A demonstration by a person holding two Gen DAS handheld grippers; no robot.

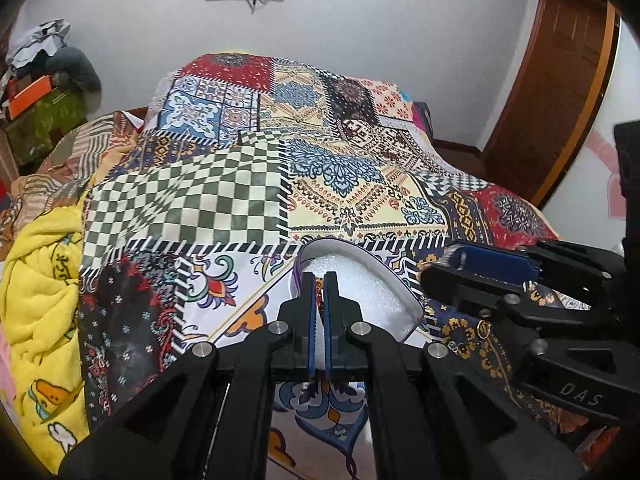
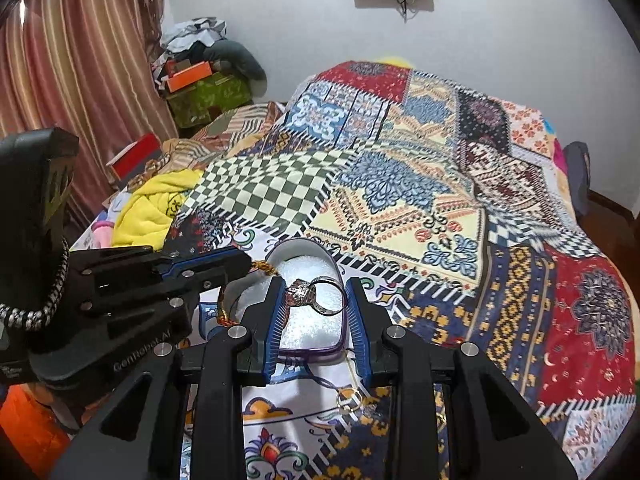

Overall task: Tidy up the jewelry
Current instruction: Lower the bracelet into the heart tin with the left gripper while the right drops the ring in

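A: Left wrist view first. What is the left claw point(image 1: 319, 280) doing?

B: Its jaws stand almost together, pinching a thin reddish braided cord point(image 1: 319, 300) between the blue pads. It hangs over the box point(image 1: 404, 292), a white-lined one with a purple rim, lying on the patchwork bed point(image 1: 224, 196).

A: And the other claw?

B: The right claw point(image 1: 452, 264) comes in from 3 o'clock, its tips near the box's rim at 2 o'clock. From this side I cannot tell what it carries. A gold hoop point(image 1: 483, 329) lies on the bed at 4 o'clock from the box (small, hard to read).

A: Now the right wrist view.

B: Here the right claw point(image 2: 316, 296) is partly closed around a ring point(image 2: 316, 294), silver with a stone cluster; the stones press the left pad, the band reaches the right one. It sits above the box point(image 2: 312, 334) interior.

A: The left claw?

B: The left claw point(image 2: 240, 264) enters from 9 o'clock, the cord point(image 2: 264, 267) showing at its tip and again trailing at the box's left edge. A hoop point(image 2: 349, 399) rests on the bed at 6 o'clock from the box, just beside a thin chain.
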